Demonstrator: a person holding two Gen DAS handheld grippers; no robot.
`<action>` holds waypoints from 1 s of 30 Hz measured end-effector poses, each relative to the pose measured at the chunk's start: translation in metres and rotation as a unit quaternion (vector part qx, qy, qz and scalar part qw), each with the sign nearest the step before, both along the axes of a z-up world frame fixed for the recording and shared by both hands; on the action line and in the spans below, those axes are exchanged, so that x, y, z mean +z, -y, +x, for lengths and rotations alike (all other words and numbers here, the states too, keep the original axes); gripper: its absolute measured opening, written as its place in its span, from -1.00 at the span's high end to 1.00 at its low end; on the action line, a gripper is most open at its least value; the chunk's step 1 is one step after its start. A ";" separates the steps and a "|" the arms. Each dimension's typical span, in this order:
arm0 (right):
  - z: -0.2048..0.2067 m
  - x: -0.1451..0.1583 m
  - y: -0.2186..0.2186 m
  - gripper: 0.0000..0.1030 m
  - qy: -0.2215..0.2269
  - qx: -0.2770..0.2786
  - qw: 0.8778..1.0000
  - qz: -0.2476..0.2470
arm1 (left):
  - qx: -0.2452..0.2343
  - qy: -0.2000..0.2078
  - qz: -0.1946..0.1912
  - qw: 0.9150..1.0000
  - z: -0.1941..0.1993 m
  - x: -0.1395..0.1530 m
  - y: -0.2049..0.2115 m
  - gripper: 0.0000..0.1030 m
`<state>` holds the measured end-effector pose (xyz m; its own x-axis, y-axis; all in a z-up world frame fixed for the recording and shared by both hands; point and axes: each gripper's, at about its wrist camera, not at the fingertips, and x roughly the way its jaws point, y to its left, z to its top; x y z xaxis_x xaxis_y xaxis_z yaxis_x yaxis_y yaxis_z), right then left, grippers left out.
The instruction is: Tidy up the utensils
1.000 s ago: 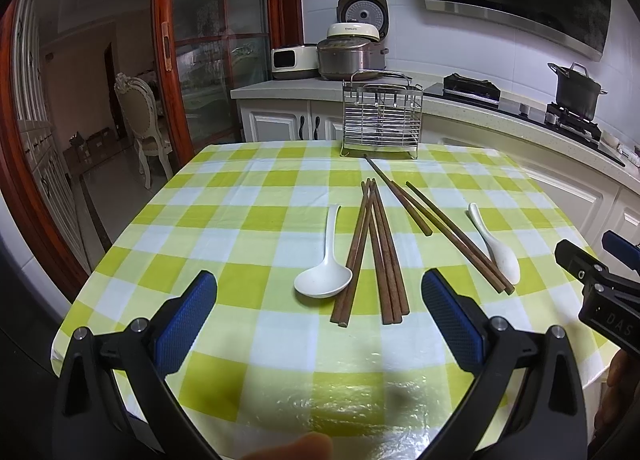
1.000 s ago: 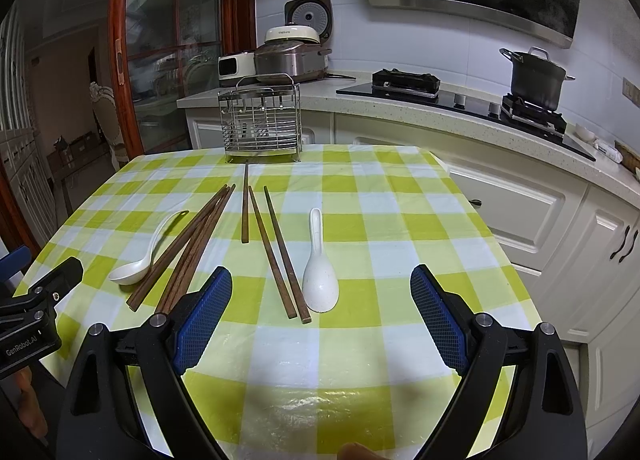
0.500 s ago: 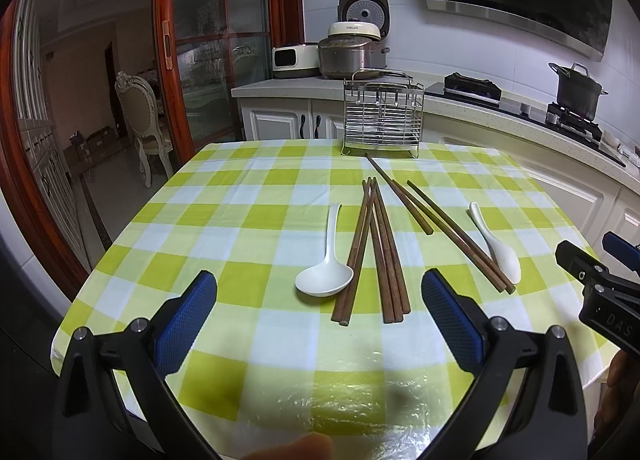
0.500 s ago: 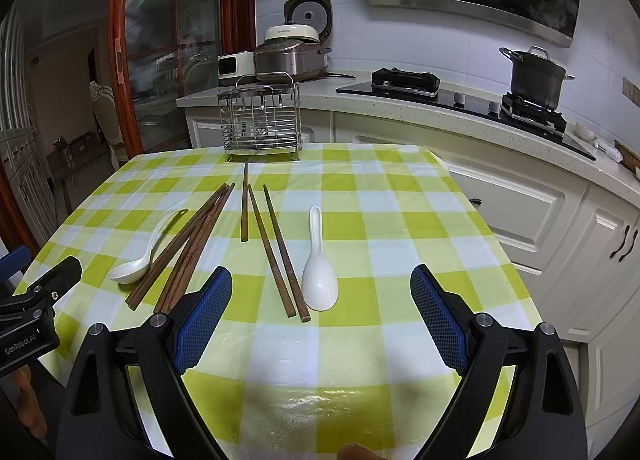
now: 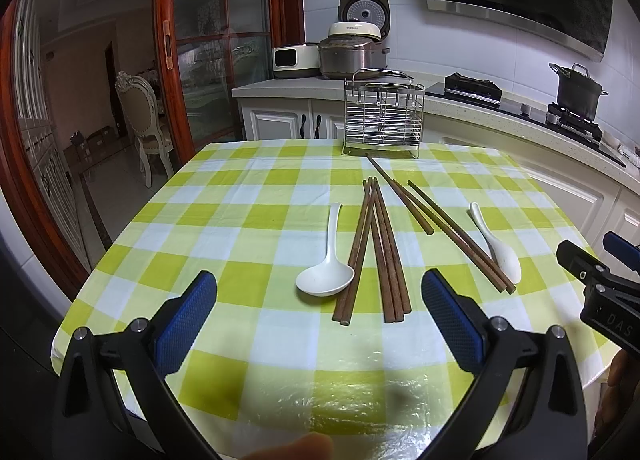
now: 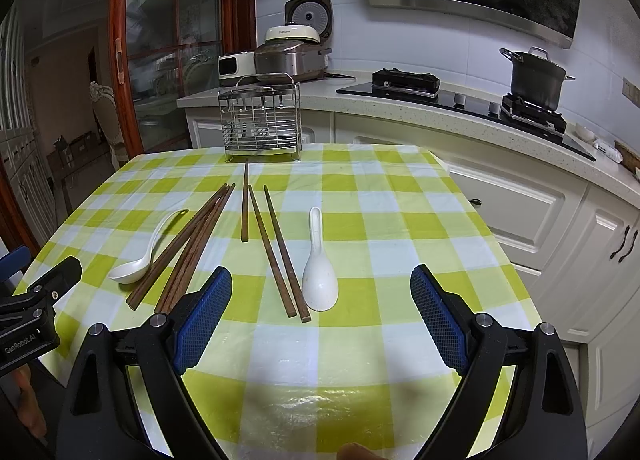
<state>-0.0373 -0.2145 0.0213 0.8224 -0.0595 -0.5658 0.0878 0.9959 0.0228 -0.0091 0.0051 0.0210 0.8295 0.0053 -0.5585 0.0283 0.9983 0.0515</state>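
Spoons (image 6: pixel 319 280): we count two, plus roughly eight chopsticks (image 6: pixel 276 248). Rack (image 6: pixel 262 128) seemingly holds nothing. Our left gripper (image 5: pixel 320 320) and right gripper (image 6: pixel 320 318) gape wide, gripping nothing.

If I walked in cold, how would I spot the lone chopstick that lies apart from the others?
Start at the wire utensil rack at the far edge of the checked table. Just in front of it lies a single chopstick, pointing toward the rack. Unlike the bundle of chopsticks and the pair of chopsticks, it lies alone, nearest the rack.
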 end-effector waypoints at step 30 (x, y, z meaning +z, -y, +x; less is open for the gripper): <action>0.010 0.001 0.005 -0.66 -0.017 -0.002 1.000 0.006 | 0.008 0.000 -0.006 1.000 0.008 0.006 -0.008 -0.93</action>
